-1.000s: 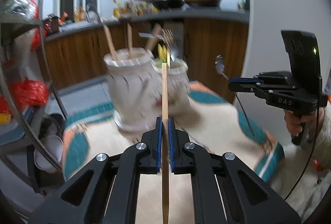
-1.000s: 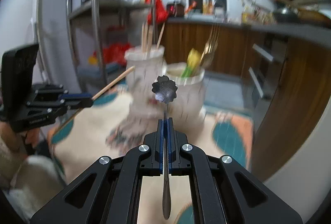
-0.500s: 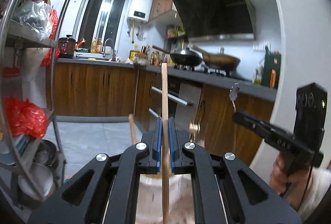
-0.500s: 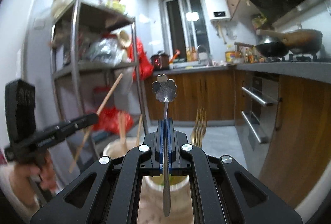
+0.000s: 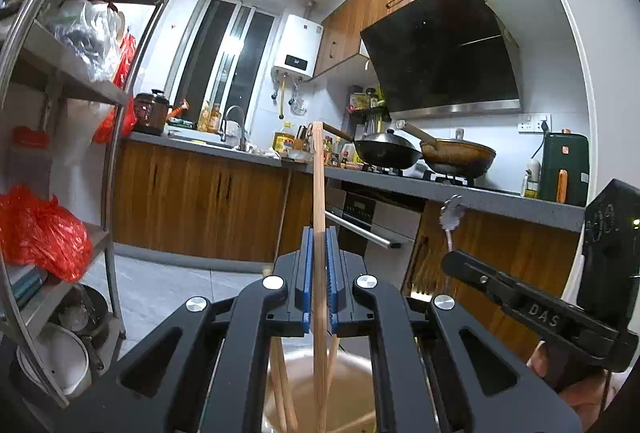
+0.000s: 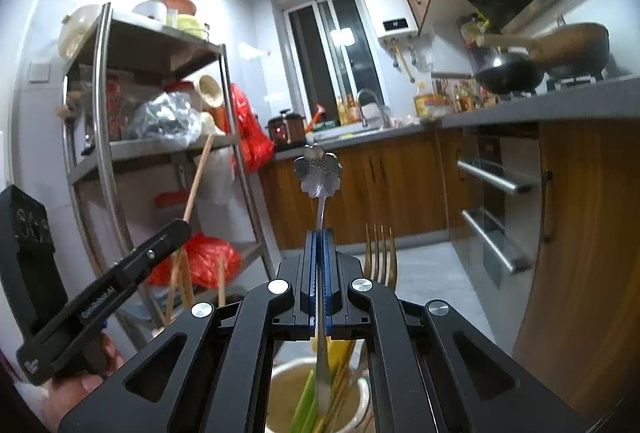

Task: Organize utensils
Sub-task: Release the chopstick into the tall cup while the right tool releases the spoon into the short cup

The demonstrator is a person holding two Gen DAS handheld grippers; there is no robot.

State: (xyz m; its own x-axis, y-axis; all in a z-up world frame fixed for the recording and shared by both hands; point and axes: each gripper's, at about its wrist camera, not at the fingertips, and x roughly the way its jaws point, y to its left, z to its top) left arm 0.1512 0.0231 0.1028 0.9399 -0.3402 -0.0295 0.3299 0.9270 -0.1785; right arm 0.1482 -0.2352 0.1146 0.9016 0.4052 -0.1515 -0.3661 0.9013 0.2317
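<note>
My left gripper (image 5: 319, 235) is shut on a wooden chopstick (image 5: 317, 173) that stands upright. Its lower end hangs over the mouth of a pale holder (image 5: 352, 389), where other wooden chopsticks (image 5: 280, 385) stand. My right gripper (image 6: 319, 235) is shut on the stem of a metal spoon (image 6: 318, 169) with a flower-shaped end pointing up. The spoon's lower end dips over a second white holder (image 6: 280, 369) with green and yellow utensils and a gold fork (image 6: 380, 257). Each gripper shows in the other's view: the right gripper (image 5: 456, 261) beside me, and the left gripper (image 6: 176, 229) likewise.
A metal shelf rack (image 6: 104, 153) with red bags (image 5: 40, 233) stands at the left. Wooden cabinets (image 5: 192, 201), an oven (image 6: 492, 201) and a counter with pans (image 5: 456, 153) run along the back. A hand (image 6: 84, 389) grips the left tool.
Both views swung up from the patterned table to level with the kitchen. The grippers rose and moved in over the two holders, which now sit directly beneath them. Both grips are unchanged.
</note>
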